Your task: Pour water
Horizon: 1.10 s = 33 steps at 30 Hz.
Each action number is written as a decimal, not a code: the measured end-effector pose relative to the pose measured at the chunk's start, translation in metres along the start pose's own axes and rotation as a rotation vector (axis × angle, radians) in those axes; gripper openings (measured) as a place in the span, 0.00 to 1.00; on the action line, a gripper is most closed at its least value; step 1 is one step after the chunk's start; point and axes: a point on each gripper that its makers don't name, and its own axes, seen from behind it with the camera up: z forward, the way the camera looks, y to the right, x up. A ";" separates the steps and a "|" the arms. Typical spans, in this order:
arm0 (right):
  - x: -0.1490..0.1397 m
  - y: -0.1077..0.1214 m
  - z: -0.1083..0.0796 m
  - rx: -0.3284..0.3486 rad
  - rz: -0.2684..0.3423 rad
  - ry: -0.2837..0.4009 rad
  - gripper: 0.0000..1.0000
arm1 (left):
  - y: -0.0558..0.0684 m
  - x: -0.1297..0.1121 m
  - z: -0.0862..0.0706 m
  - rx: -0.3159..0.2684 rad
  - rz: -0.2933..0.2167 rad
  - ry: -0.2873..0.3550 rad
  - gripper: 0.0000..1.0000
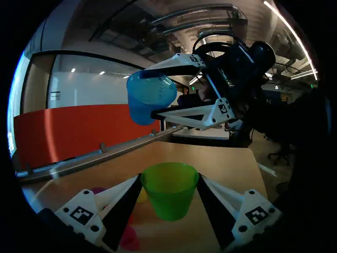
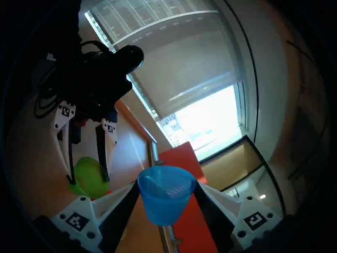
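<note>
A translucent green cup [image 1: 170, 196] stands upright between the fingers of my left gripper [image 1: 169, 198], which is shut on it above the wooden table [image 1: 219, 164]. Higher up and farther off in the left gripper view, my right gripper [image 1: 156, 95] is shut on a blue cup [image 1: 147, 101] that is tipped sideways, its mouth turned toward the green cup. In the right gripper view the blue cup [image 2: 166, 194] sits between my right gripper's [image 2: 166, 196] fingers. The green cup [image 2: 89, 177] shows there at lower left, held in my left gripper [image 2: 88, 175]. I cannot tell if any water is flowing.
Small pink and yellow objects [image 1: 130, 236] lie on the table below the green cup. A red wall panel [image 1: 76, 130] and a metal rail [image 1: 97, 156] run along the table's far edge. A bright window [image 2: 206, 122] is behind the blue cup. Office chairs [image 1: 280, 154] stand at right.
</note>
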 end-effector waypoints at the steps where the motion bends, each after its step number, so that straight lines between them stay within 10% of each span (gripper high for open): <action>1: 0.000 0.000 0.000 0.000 -0.003 0.001 0.92 | 0.000 0.000 0.000 0.000 0.000 0.000 0.90; 33: 0.001 0.001 0.000 -0.010 -0.102 0.001 0.92 | -0.002 0.000 0.002 -0.002 0.000 -0.002 0.90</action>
